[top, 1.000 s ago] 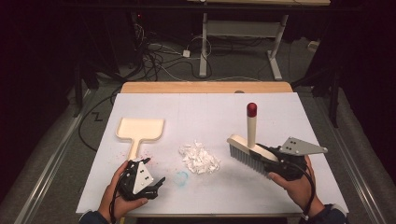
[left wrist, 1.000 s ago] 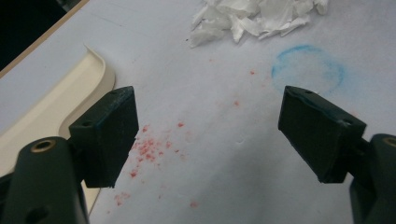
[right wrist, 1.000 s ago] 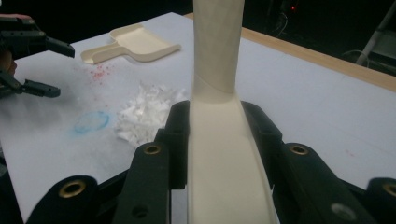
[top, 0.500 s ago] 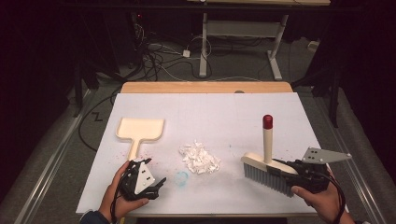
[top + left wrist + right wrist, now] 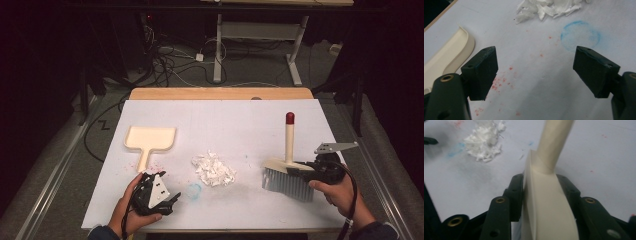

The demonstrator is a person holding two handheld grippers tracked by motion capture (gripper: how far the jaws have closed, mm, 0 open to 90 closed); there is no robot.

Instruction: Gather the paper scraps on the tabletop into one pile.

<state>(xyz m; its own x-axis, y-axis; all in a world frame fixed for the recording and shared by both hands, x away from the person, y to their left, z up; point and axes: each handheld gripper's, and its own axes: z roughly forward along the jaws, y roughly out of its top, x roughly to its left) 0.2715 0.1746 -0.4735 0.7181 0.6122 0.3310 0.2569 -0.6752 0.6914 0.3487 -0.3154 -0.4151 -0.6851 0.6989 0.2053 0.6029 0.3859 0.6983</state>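
At the lower right of the high view, the right claw [image 5: 300, 170] holds a cream hand brush [image 5: 286, 175] by its back, its bristles resting on the white counter [image 5: 240, 120] and its red-tipped handle standing upright toward the middle right of the frame. In the right gripper view the black jaws sit on either side of the brush's back at the bottom centre; they have just been easing apart with the brush between them, though the pads still appear to press on its flanks. The step in hand looks like setting the brush down on its bristles to the right of the pile of white paper scraps [image 5: 213, 168], which lies at the centre of the high view, well apart from the bristles.

At the lower left, the left claw [image 5: 172, 198] rests low over the counter with its jaws spread and nothing between them; in the left gripper view the cream dustpan [image 5: 447, 56] lies at the left edge, just beside the left jaw, and a blue chalk ring [image 5: 580, 36] marks the upper right. The dustpan's handle points toward that hand.

The next move likely calls for the left claw to close on the dustpan handle and bring the pan up to the scraps, while the right takes a firm hold on the brush for a sweep leftward.
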